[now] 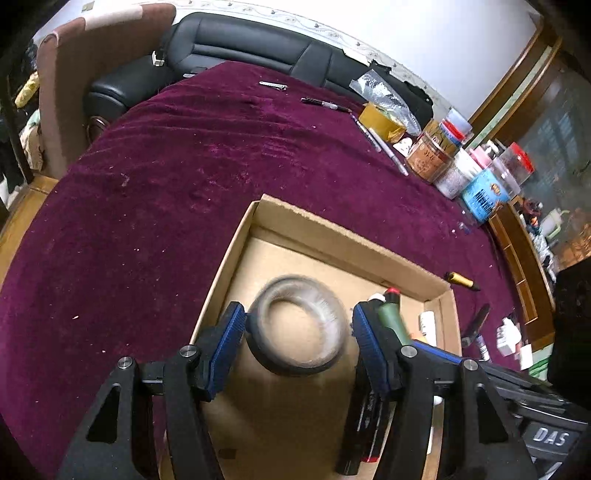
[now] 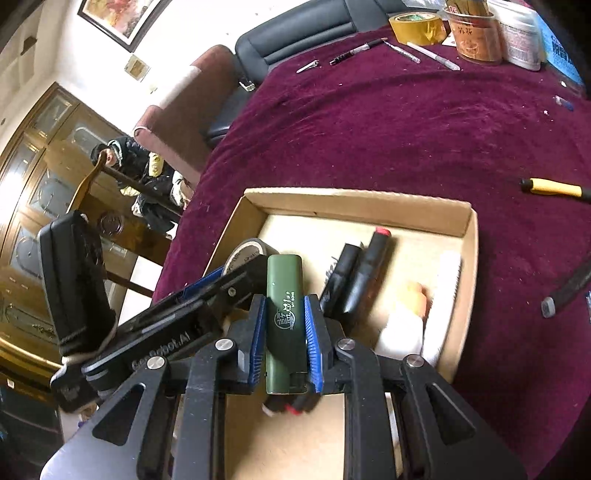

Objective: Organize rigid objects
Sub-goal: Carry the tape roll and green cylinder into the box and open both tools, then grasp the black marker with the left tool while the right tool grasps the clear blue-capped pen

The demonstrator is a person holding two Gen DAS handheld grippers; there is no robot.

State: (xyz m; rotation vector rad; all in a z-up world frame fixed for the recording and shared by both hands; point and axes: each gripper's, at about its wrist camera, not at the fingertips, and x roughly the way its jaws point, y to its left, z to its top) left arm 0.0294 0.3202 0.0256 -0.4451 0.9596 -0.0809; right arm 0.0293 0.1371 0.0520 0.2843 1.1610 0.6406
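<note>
An open cardboard box (image 1: 332,229) (image 2: 351,199) sits on the maroon tablecloth. My left gripper (image 1: 297,328) hangs over the box with a grey-black tape roll (image 1: 299,325) between its blue pads. The roll is blurred and a thin gap shows at the right pad, so the pads are not pressing on it. My right gripper (image 2: 284,299) is shut on a dark green lighter (image 2: 284,317) (image 1: 391,317) above the box's near side. Inside the box lie a black marker (image 2: 340,277), a red-capped black marker (image 2: 369,266) and a white tube (image 2: 443,288).
A yellow-handled tool (image 2: 554,188) (image 1: 460,280) and a dark tool (image 2: 569,284) lie on the cloth right of the box. At the far edge are a yellow tape roll (image 2: 417,26), pens (image 2: 358,50) and jars (image 1: 432,155). A black sofa (image 1: 240,40) stands behind the table.
</note>
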